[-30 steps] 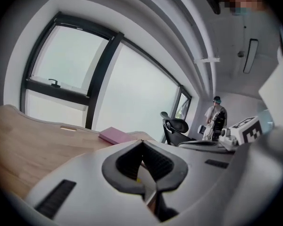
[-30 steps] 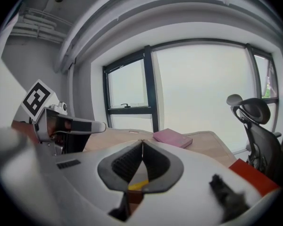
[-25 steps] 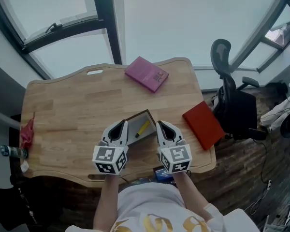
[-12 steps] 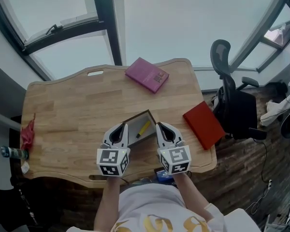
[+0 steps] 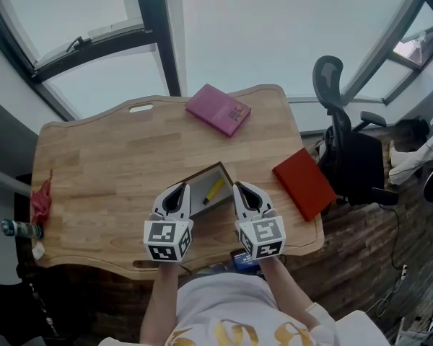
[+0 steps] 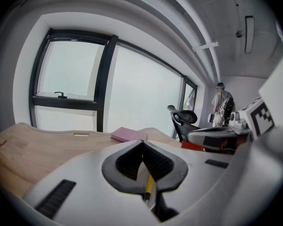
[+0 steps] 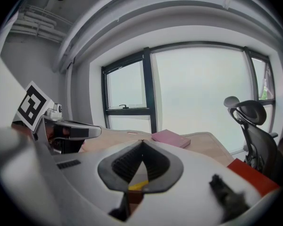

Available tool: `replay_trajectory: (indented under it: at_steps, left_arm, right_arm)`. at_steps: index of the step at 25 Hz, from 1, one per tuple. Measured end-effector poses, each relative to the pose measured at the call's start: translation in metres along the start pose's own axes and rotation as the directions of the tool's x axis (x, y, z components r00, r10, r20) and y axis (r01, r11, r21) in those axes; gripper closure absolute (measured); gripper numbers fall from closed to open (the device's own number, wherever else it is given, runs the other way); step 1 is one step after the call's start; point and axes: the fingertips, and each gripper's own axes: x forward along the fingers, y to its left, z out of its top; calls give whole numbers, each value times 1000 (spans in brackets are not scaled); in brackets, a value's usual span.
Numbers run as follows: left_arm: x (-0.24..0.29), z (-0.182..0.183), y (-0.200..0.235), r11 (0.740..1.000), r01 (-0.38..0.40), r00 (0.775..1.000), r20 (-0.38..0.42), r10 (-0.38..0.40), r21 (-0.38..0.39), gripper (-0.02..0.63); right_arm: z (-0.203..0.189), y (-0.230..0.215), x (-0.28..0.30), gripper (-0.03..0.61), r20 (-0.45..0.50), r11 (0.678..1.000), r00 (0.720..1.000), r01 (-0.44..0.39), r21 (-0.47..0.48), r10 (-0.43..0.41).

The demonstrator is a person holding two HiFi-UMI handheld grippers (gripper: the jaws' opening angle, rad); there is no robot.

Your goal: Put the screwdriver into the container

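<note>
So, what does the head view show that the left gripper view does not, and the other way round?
Only the head view: the whole open container, plus a red crumpled item and a bottle by the table's left edge. Only the left gripper view: a person standing beyond the office chair. Both: the yellow screwdriver, pink book, red book, chair and window.
</note>
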Motion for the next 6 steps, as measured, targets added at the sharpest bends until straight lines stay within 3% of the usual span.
replay_trajectory:
  at_steps: [6]
  left_arm:
    - [-1, 0, 0, 1000, 0, 1000, -9, 0, 1, 600]
  right_arm:
    - [1, 1, -3, 548, -2, 1000, 1000, -1, -3, 1]
